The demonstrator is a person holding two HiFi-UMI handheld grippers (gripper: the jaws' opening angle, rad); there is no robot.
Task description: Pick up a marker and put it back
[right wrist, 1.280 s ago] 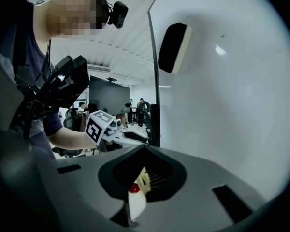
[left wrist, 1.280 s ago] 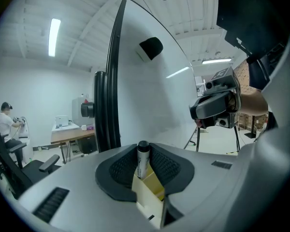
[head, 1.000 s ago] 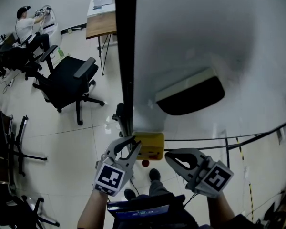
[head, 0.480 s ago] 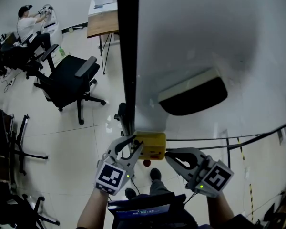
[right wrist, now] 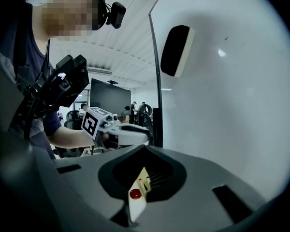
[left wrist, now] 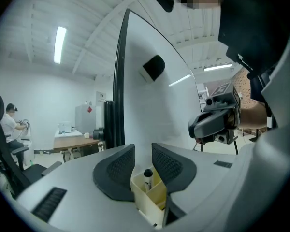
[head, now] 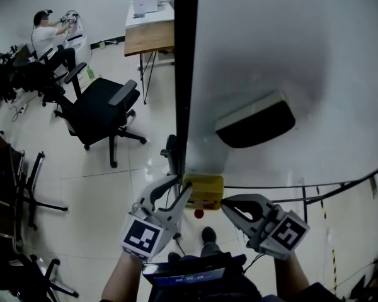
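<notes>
The marker (left wrist: 147,177) stands black cap up in the yellow holder (left wrist: 158,192), which hangs on the whiteboard (head: 290,55) at about 7 o'clock of the dark eraser (head: 255,121). The left tongs (left wrist: 143,151) are at the holder's 8 o'clock in the head view. Their jaws have just been opening and now stand apart. The cap shows in the gap between the pads, but neither pad presses on it. The right tongs (head: 225,203) wait at the holder's 4 o'clock with their jaws together and nothing in them.

The marker is seated and untouched, so this looks like either the approach to a pick or the end of a put-back; I cannot tell which. For a pick, I would centre the cap between the pads before closing. I would grip high on the marker, clear of the holder's wall, then draw it out along its own axis so the holder isn't dragged on the board. For a put-back, the tongs should back away without brushing the cap. Either way, the right tongs are best kept off the holder.
</notes>
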